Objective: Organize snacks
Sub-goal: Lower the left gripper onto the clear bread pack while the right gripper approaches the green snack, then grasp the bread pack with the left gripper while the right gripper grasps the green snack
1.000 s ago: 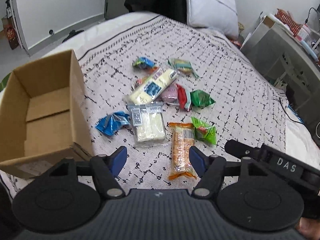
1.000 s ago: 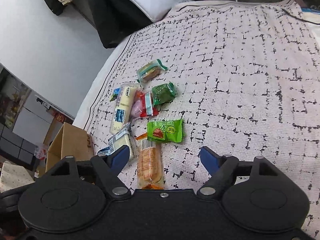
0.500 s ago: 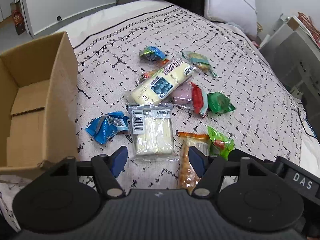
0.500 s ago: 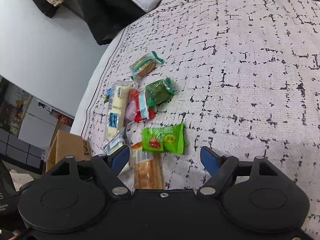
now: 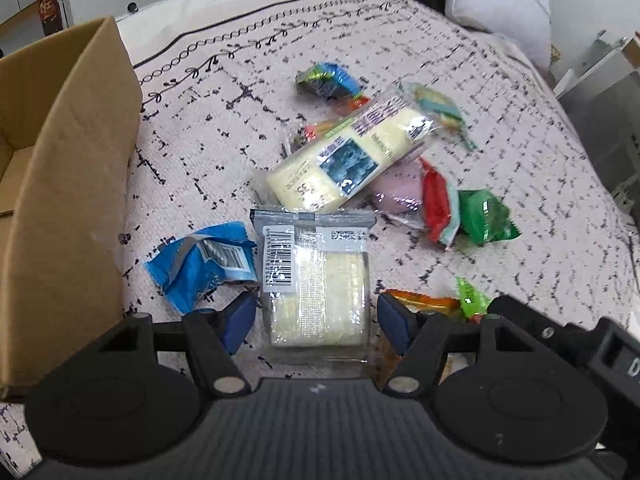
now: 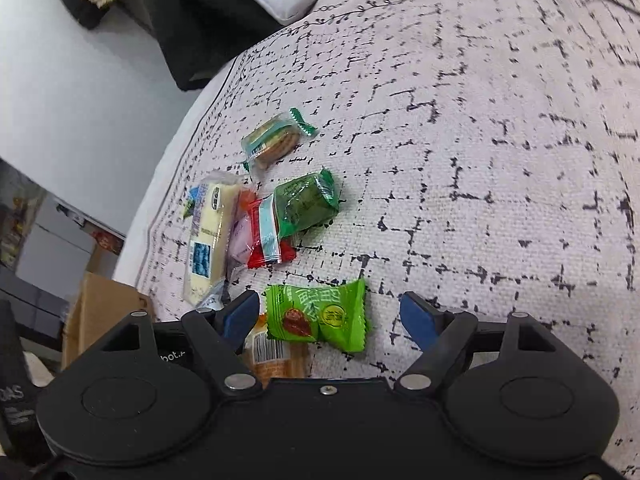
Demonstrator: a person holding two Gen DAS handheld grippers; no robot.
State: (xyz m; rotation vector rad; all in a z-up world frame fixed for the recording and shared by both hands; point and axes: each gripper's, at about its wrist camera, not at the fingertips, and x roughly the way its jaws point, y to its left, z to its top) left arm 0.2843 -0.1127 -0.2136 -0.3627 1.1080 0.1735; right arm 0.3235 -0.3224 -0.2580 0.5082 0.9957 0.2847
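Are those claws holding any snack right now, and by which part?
Nothing is held. Left gripper straddles the clear pale-cracker packet; right gripper is open.

orange snack pack [image 6: 276, 354] half hidden behind right tool [image 6: 330, 314]

The bed [image 5: 400, 80], covered in a pale spread with broken black grid lines, carries a cardboard box [image 5: 72, 184] at the frame's left edge. At centre lie a clear-wrapped pale cake [image 5: 316, 292], a blue wrapper [image 5: 200, 264] to its left, and a long pale bar [image 5: 344, 164] above. A dark green packet [image 5: 484, 216] sits centre right. A white pillow [image 5: 500, 0] occupies the upper right.
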